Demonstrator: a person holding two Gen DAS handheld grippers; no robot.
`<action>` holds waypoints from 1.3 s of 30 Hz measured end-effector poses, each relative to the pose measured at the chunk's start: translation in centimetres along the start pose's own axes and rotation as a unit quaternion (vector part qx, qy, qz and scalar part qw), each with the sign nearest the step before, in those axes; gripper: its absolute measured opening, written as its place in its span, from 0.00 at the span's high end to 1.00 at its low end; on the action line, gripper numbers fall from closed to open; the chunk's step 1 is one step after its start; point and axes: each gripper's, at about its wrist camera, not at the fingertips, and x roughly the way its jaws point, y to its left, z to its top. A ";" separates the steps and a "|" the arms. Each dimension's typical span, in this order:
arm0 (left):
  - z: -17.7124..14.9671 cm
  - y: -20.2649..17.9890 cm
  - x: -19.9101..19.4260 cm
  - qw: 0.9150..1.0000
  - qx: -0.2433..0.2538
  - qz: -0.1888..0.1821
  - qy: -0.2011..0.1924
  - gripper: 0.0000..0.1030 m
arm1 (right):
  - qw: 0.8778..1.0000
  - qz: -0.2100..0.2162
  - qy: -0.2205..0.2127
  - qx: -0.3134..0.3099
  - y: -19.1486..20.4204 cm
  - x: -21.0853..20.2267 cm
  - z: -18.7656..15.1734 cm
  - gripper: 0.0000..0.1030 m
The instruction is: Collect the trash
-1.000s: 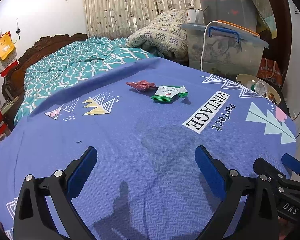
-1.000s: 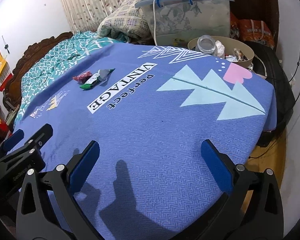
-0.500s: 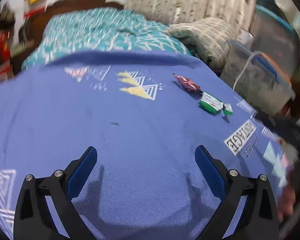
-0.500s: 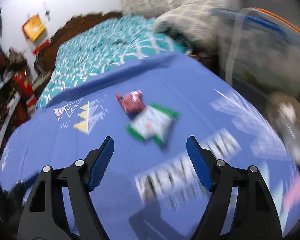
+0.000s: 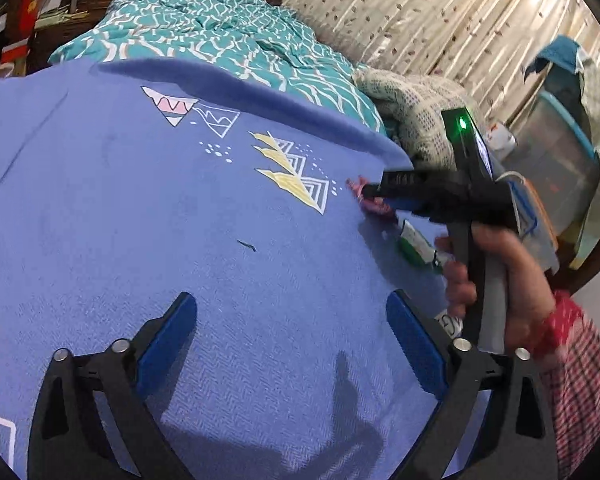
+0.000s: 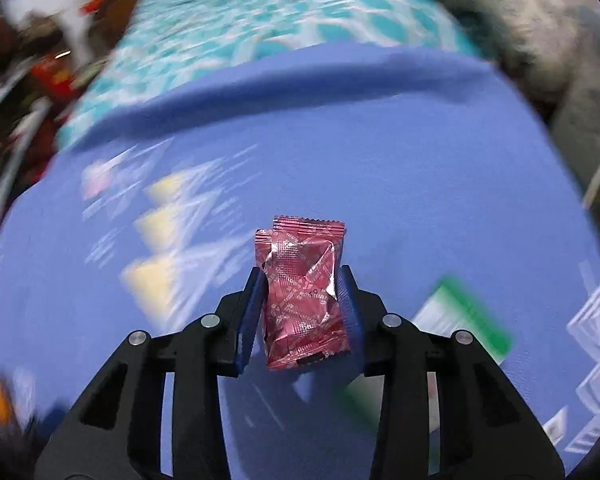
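Note:
My right gripper (image 6: 300,276) is shut on a crinkled red wrapper (image 6: 304,292) and holds it just above the blue cloth (image 6: 340,152). In the left wrist view the right gripper (image 5: 370,194) shows from the side, at the red wrapper (image 5: 376,204) on the far right of the cloth. A green and white packet (image 5: 414,244) lies just behind it, also blurred in the right wrist view (image 6: 464,316). My left gripper (image 5: 292,316) is open and empty over the near part of the cloth.
A teal patterned bedspread (image 5: 220,40) lies beyond the cloth. A knitted pillow (image 5: 412,112) and a clear storage box (image 5: 556,160) stand at the right, with curtains (image 5: 440,16) behind. A small dark fleck (image 5: 246,245) lies mid-cloth.
My right gripper has moved in over the red wrapper and closed on it. My left gripper has swung left and stays open.

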 end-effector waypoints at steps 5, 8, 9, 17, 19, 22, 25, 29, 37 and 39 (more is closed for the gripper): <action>0.2 0.9 -0.9 1.000 -0.022 -0.018 -0.012 0.15 | 0.989 0.136 0.006 -0.058 3.2 -5.0 -8.4 0.41; 0.4 0.5 -0.7 0.999 -0.022 -0.037 -0.004 0.15 | 0.983 0.164 -0.070 -0.038 0.9 -9.8 -11.7 0.28; 0.4 0.0 -0.5 0.999 -0.016 -0.043 0.002 0.15 | 0.982 0.163 -0.096 -0.024 -0.4 -11.0 -12.1 0.28; 1.0 -5.2 4.1 0.994 0.031 -0.037 0.097 0.32 | 0.978 0.074 -0.105 0.162 -12.2 -7.8 -10.6 0.44; 0.8 -6.0 5.0 0.993 0.034 -0.039 0.109 0.34 | 0.975 0.094 -0.090 0.181 -12.3 -6.0 -10.3 0.48; 0.3 -7.5 6.0 0.991 0.054 -0.029 0.115 0.43 | 0.977 0.100 -0.095 0.165 -10.4 -5.0 -9.8 0.64; -0.2 -9.0 7.0 0.990 0.091 -0.007 0.112 0.76 | 0.982 0.092 -0.087 0.139 -8.3 -4.2 -9.8 0.83; -0.8 -9.2 7.1 0.987 0.109 -0.008 0.119 0.96 | 0.983 0.107 -0.087 0.118 -7.1 -5.3 -13.0 0.87; -2.9 -8.5 4.4 0.986 0.104 -0.039 0.122 0.97 | 0.971 0.140 -0.144 0.133 -11.9 -15.7 -20.4 0.87; -3.4 -9.3 3.6 0.985 0.111 -0.048 0.122 0.97 | 0.964 0.149 -0.157 0.152 -13.1 -17.4 -22.9 0.87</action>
